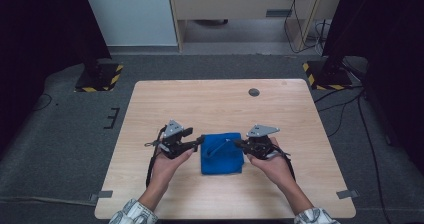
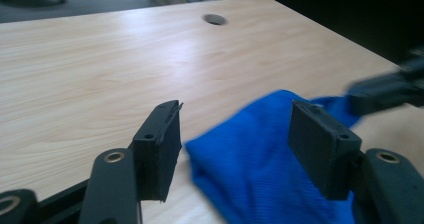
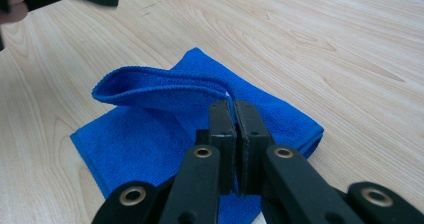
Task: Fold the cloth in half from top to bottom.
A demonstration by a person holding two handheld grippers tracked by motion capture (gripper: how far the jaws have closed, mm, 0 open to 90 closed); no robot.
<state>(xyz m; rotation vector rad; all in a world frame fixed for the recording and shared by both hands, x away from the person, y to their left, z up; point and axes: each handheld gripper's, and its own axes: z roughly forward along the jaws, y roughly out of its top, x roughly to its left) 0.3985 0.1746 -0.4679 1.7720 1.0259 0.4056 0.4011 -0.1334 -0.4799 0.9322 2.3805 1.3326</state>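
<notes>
Blue microfibre cloth (image 1: pixel 222 153), folded into a rough square, lay on the light wood-grain table (image 1: pixel 220 104) near its front edge, between the two hand-held grippers. Right gripper (image 3: pixel 233 115) had its black jaws pressed together on a raised fold of the cloth's edge, lifting it into a loop above the rest. Left gripper (image 2: pixel 235 134) stood with its jaws well apart, the cloth's near corner lying between them untouched by either pad.

We've got a bright blue cloth (image 1: pixel 221 154) folded into a rough square, lying flat near the middle of the table's near half, with one top edge lifted into a loose curl.
</notes>
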